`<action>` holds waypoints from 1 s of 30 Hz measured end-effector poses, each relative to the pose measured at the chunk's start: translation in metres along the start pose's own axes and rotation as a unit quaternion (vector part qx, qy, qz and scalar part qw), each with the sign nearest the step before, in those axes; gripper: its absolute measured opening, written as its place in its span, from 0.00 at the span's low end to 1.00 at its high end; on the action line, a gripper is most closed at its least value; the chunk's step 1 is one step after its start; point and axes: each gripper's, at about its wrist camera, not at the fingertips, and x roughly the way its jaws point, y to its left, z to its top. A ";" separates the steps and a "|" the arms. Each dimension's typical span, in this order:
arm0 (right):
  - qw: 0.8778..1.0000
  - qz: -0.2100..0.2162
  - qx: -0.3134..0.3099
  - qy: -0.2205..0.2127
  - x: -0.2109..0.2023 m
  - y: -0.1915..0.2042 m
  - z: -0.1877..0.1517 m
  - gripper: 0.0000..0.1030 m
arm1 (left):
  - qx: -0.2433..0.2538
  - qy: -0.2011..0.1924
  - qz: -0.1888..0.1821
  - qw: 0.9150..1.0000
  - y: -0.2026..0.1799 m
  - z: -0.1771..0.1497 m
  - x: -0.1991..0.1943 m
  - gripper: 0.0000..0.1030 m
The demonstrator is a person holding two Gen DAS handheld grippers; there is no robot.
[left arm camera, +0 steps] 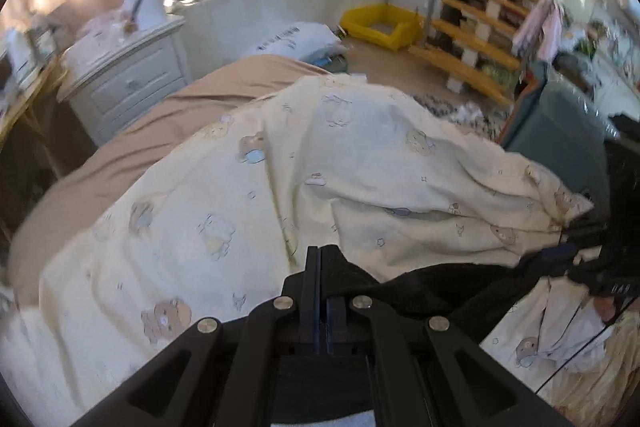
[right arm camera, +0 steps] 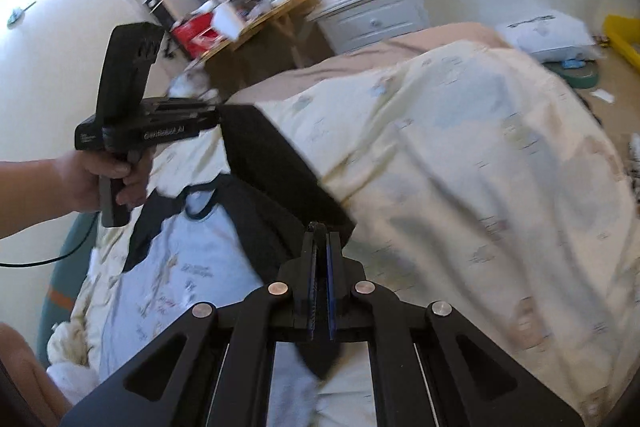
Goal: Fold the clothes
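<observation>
A light blue shirt (right arm camera: 180, 267) with black sleeves lies on a cream bear-print duvet (left arm camera: 248, 187). In the right wrist view a black sleeve (right arm camera: 272, 163) is stretched taut in the air between both grippers. My right gripper (right arm camera: 320, 231) is shut on its near end. My left gripper (right arm camera: 219, 111), held by a hand (right arm camera: 92, 179), is shut on the far end. In the left wrist view the left gripper (left arm camera: 319, 253) is shut, with black cloth (left arm camera: 420, 287) running off to the right from its tips.
The duvet covers a bed with a tan sheet (left arm camera: 132, 147). A white nightstand (left arm camera: 128, 75) and a cluttered wooden table (right arm camera: 256, 23) stand behind it. A yellow bin (left arm camera: 382, 25), wooden stairs (left arm camera: 476, 43) and a grey-green box (left arm camera: 560, 131) are on the floor side.
</observation>
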 end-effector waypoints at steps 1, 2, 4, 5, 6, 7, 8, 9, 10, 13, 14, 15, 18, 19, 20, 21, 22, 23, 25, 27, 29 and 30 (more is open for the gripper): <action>1.000 0.006 -0.010 0.009 0.003 0.008 -0.005 0.04 | -0.015 -0.014 -0.004 1.000 0.006 -0.009 -0.010 0.01; 1.000 0.012 -0.020 0.018 0.006 0.016 -0.011 0.04 | -0.031 -0.028 -0.008 0.999 0.012 -0.018 -0.020 0.01; 0.998 0.028 -0.039 0.037 0.010 0.032 -0.023 0.04 | -0.056 -0.035 -0.007 0.998 0.026 -0.041 -0.034 0.01; 0.997 0.038 -0.042 0.047 0.014 0.040 -0.031 0.04 | -0.067 -0.030 -0.002 0.997 0.034 -0.057 -0.037 0.01; 0.996 0.047 -0.045 0.058 0.018 0.047 -0.038 0.04 | -0.075 -0.017 0.007 0.997 0.040 -0.074 -0.037 0.01; 0.995 0.056 -0.048 0.069 0.022 0.054 -0.045 0.04 | -0.082 -0.002 0.018 0.996 0.046 -0.090 -0.035 0.01; 0.994 0.063 -0.049 0.081 0.029 0.060 -0.053 0.04 | -0.093 0.019 0.027 0.995 0.051 -0.106 -0.029 0.01; 0.992 0.068 -0.049 0.094 0.036 0.065 -0.062 0.04 | -0.104 0.043 0.035 0.993 0.056 -0.123 -0.021 0.01; 0.990 0.068 -0.051 0.109 0.045 0.069 -0.071 0.04 | -0.115 0.066 0.044 0.990 0.061 -0.140 -0.014 0.01; 0.985 0.064 -0.045 0.154 0.070 0.069 -0.100 0.04 | -0.138 0.114 0.072 0.981 0.067 -0.177 0.007 0.01; 0.983 0.063 -0.035 0.166 0.076 0.065 -0.109 0.04 | -0.143 0.125 0.082 0.978 0.068 -0.186 0.013 0.04; 0.982 0.062 -0.025 0.178 0.081 0.061 -0.118 0.05 | -0.148 0.136 0.092 0.975 0.069 -0.196 0.019 0.06; 0.975 0.058 0.003 0.213 0.090 0.049 -0.139 0.08 | -0.172 0.154 0.106 0.967 0.072 -0.208 0.029 0.06; 0.973 0.054 0.007 0.225 0.088 0.046 -0.144 0.08 | -0.181 0.155 0.103 0.966 0.073 -0.210 0.029 0.07; 0.970 0.048 0.009 0.237 0.085 0.043 -0.149 0.09 | -0.172 0.164 0.108 0.965 0.071 -0.210 0.028 0.15; 0.969 0.047 0.009 0.241 0.079 0.040 -0.152 0.09 | -0.158 0.174 0.115 0.965 0.069 -0.210 0.028 0.18; 0.969 0.046 0.009 0.241 0.072 0.038 -0.154 0.09 | -0.144 0.180 0.120 0.966 0.067 -0.210 0.026 0.19; 0.971 0.044 0.011 0.237 0.065 0.035 -0.152 0.09 | -0.133 0.181 0.118 0.967 0.065 -0.209 0.022 0.22; 0.978 0.048 0.015 0.203 0.051 0.032 -0.136 0.09 | -0.115 0.167 0.105 0.974 0.059 -0.206 0.010 0.26; 0.987 0.043 0.005 0.155 0.042 0.035 -0.108 0.09 | -0.103 0.127 0.111 0.980 0.053 -0.201 -0.008 0.26; 0.992 0.032 -0.005 0.119 0.042 0.037 -0.082 0.09 | -0.121 0.060 0.104 0.985 0.050 -0.190 -0.031 0.26; 0.993 0.023 -0.010 0.112 0.049 0.038 -0.070 0.09 | -0.131 0.024 0.098 0.986 0.046 -0.181 -0.040 0.26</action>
